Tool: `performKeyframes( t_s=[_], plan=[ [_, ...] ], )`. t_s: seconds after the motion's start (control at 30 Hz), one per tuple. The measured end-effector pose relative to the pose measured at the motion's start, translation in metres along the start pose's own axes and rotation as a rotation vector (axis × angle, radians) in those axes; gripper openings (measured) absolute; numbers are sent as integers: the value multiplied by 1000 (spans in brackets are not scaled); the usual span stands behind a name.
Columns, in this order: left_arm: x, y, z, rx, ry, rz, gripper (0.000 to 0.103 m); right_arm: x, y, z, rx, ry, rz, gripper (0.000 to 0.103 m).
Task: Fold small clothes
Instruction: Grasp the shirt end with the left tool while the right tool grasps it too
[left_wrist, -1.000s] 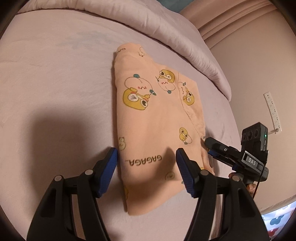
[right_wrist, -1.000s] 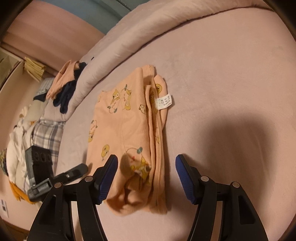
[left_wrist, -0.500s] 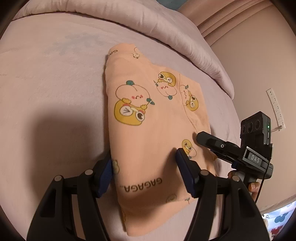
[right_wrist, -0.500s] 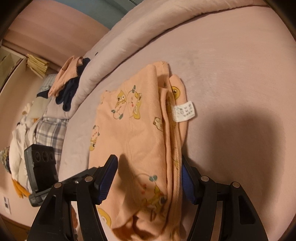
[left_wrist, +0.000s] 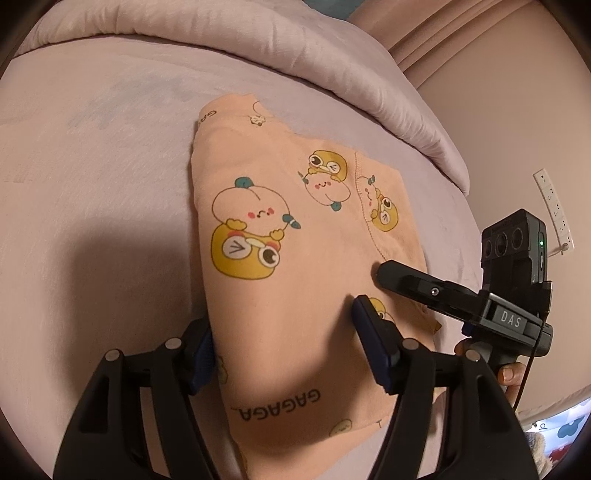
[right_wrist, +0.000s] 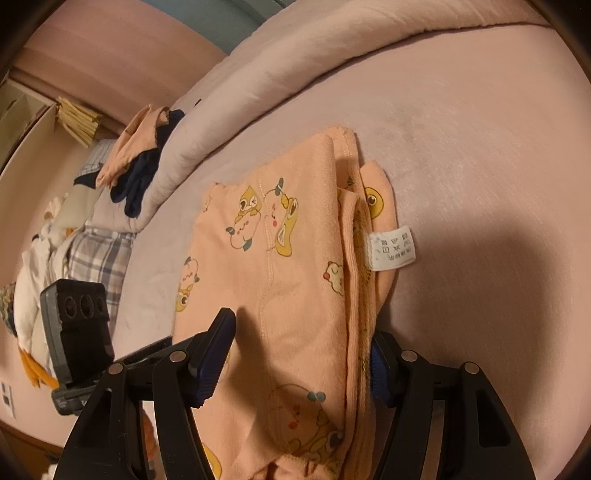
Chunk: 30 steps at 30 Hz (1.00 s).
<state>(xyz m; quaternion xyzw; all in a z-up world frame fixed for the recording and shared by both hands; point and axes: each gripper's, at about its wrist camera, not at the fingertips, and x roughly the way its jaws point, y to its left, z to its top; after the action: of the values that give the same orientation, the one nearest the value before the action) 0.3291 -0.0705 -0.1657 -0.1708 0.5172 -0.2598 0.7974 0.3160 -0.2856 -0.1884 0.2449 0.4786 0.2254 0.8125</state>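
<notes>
Both grippers' jaws stand wide open, holding nothing, each straddling a near corner of the folded peach cotton garment printed with yellow cartoon ducks (left_wrist: 295, 280): left gripper (left_wrist: 282, 345), right gripper (right_wrist: 299, 354). The garment's long axis runs away from both, equally near, on the pale lilac bed (left_wrist: 92, 155) (care label (right_wrist: 391, 251) sticking out sideways)

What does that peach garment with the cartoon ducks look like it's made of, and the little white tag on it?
Garment: soft matte knit, probably cotton; it drapes limply, shows stitched seams and printed cartoons. Tag: thin white woven or satin-like label with printed care symbols; which fabric, I can't tell.
</notes>
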Motion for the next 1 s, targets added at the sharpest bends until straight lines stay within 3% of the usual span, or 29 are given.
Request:
performKeyframes(
  t_s=[0.47,0.6,0.77,1.0],
  plan=[
    [10,-6,8,17,-9,20,67,5,4,2,-47,-34,-12,64],
    [10,-9,7,29,-17,46,65,5,5,1,-63,-46,-47,52],
    [8,-8,5,34,-25,98,53,1,8,-3,-81,-65,-70,36],
    [4,-9,6,37,-39,135,37,0,26,-7,-146,-98,-145,28]
  ],
)
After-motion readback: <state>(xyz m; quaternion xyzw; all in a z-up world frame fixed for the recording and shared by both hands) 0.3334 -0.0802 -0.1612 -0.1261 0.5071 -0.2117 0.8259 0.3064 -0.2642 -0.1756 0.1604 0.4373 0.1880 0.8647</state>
